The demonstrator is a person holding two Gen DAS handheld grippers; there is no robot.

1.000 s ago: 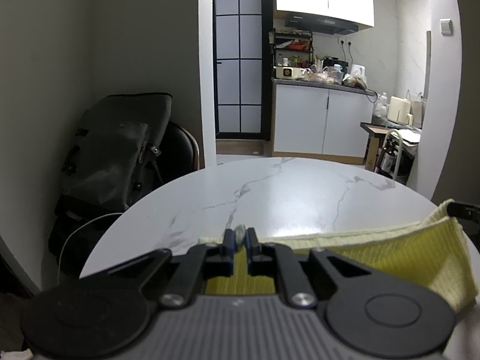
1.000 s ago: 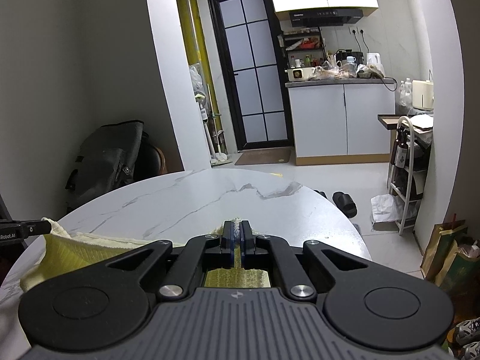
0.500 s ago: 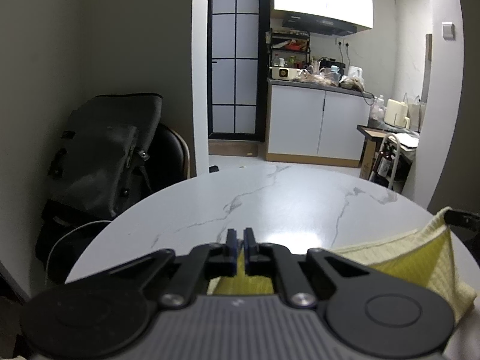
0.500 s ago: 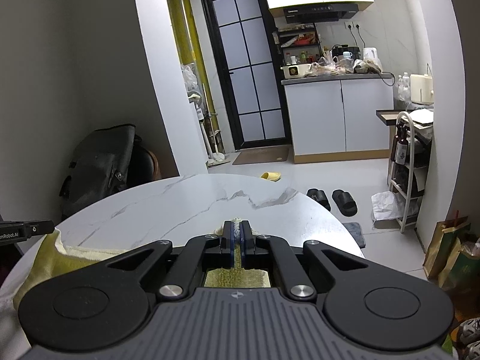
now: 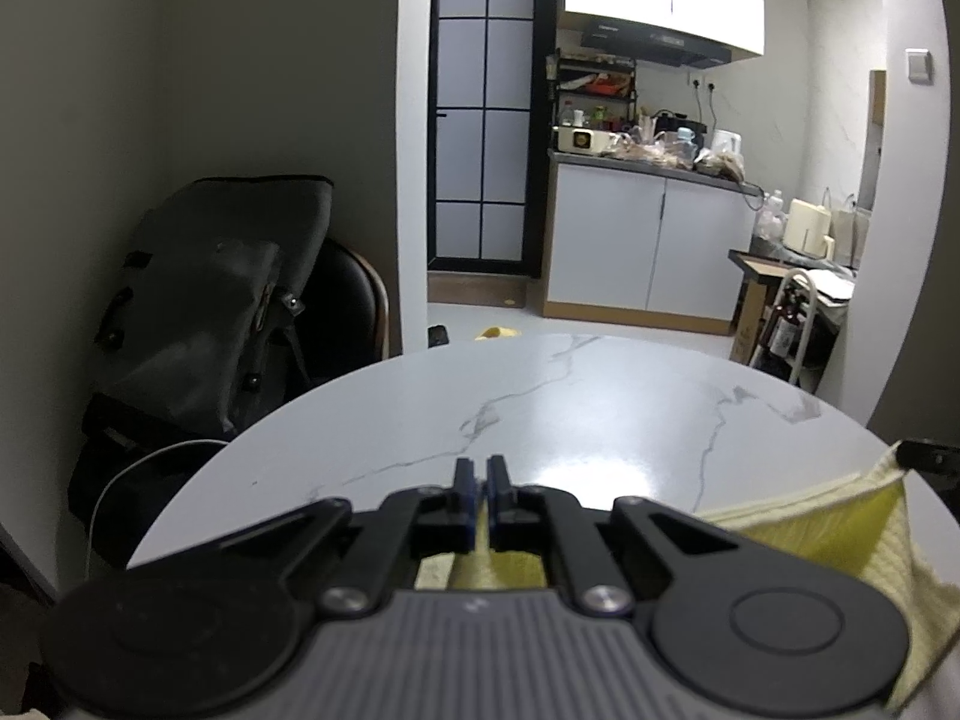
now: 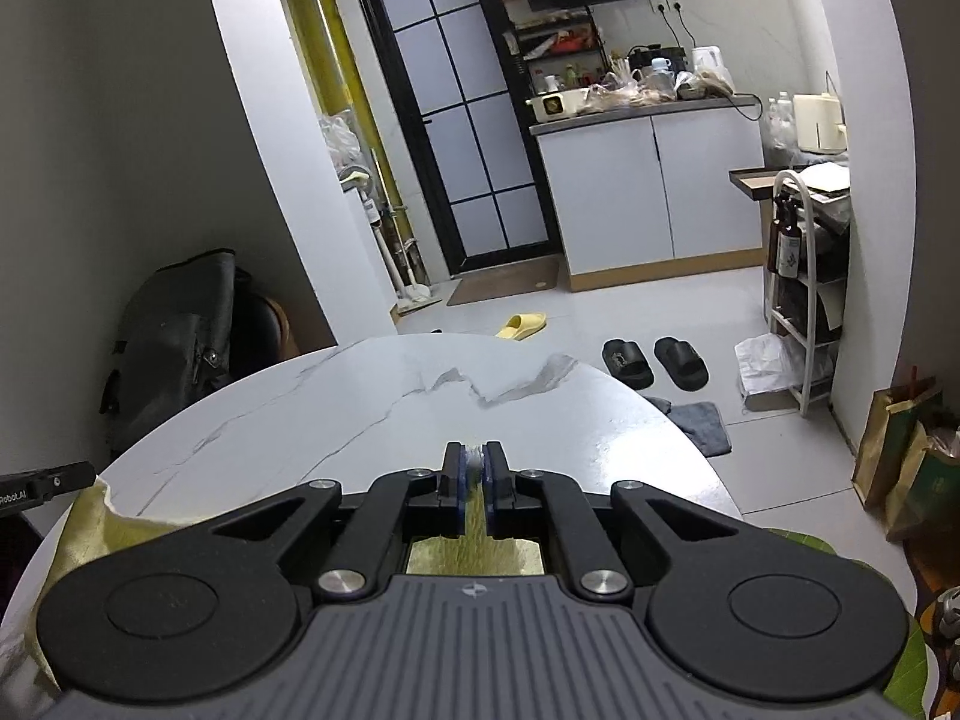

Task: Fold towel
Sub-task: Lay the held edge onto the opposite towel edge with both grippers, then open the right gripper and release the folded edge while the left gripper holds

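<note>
- Left tongs (image 5: 479, 474) are clenched on the yellow towel (image 5: 840, 531).
- Right tongs (image 6: 473, 468) pinch its other end, their jaws having just eased apart slightly.
- Towel hangs between them over the marble worktop (image 6: 360, 408) near edge.

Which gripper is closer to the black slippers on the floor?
Right. The right gripper looks past the table edge at the slippers; the left gripper is farther left.

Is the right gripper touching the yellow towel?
Touching. The right wrist view shows the right gripper shut on the towel.
</note>
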